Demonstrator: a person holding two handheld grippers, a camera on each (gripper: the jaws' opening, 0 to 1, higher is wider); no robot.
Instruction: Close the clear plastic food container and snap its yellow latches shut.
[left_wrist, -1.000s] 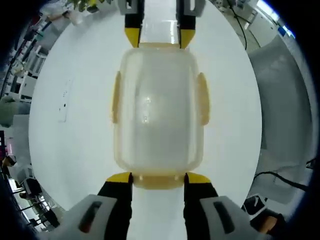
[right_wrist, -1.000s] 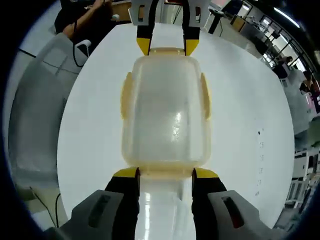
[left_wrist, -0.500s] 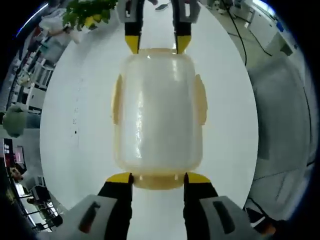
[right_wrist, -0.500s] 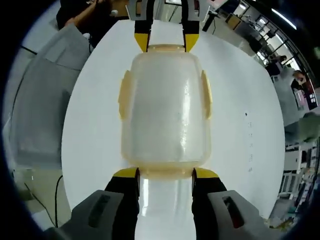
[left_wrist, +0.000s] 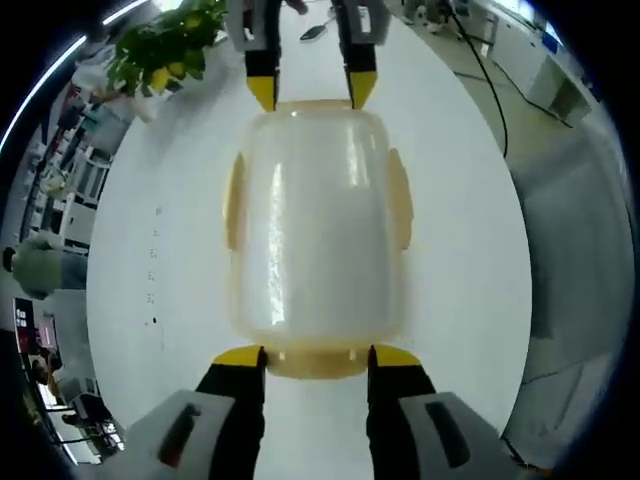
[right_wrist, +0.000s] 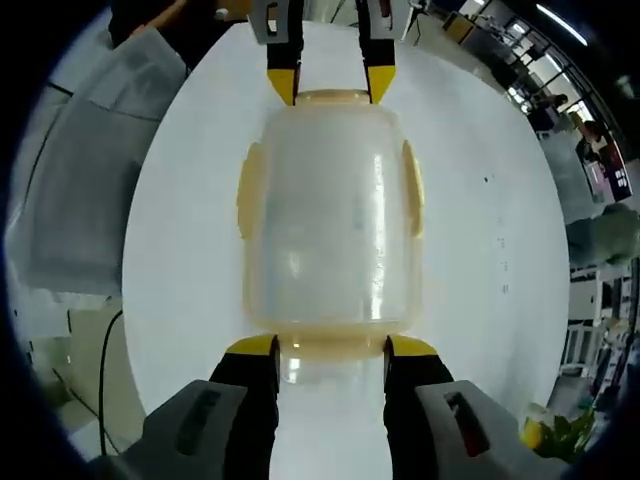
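Observation:
A clear plastic food container (left_wrist: 318, 230) with its lid on lies lengthwise over the white round table (left_wrist: 460, 250). Pale yellow latches (left_wrist: 233, 205) sit folded along its long sides. My left gripper (left_wrist: 317, 357) is shut on the near end latch (left_wrist: 317, 364), yellow tips against the lid's rim. At the far end, my right gripper (left_wrist: 305, 95) grips the opposite latch. The right gripper view shows the same container (right_wrist: 328, 220) from the other end: right gripper (right_wrist: 330, 347) shut on its near latch, left gripper (right_wrist: 330, 88) at the far one.
A potted green plant (left_wrist: 165, 45) with yellow fruit stands at the table's far left edge. A grey cloth-covered surface (right_wrist: 70, 170) lies beside the table (right_wrist: 190, 230). A black cable (left_wrist: 480, 60) runs along the floor. Desks and people show beyond.
The table and room have swung around behind the container, while the container stays fixed between both grippers. The plant has come into the left gripper view.

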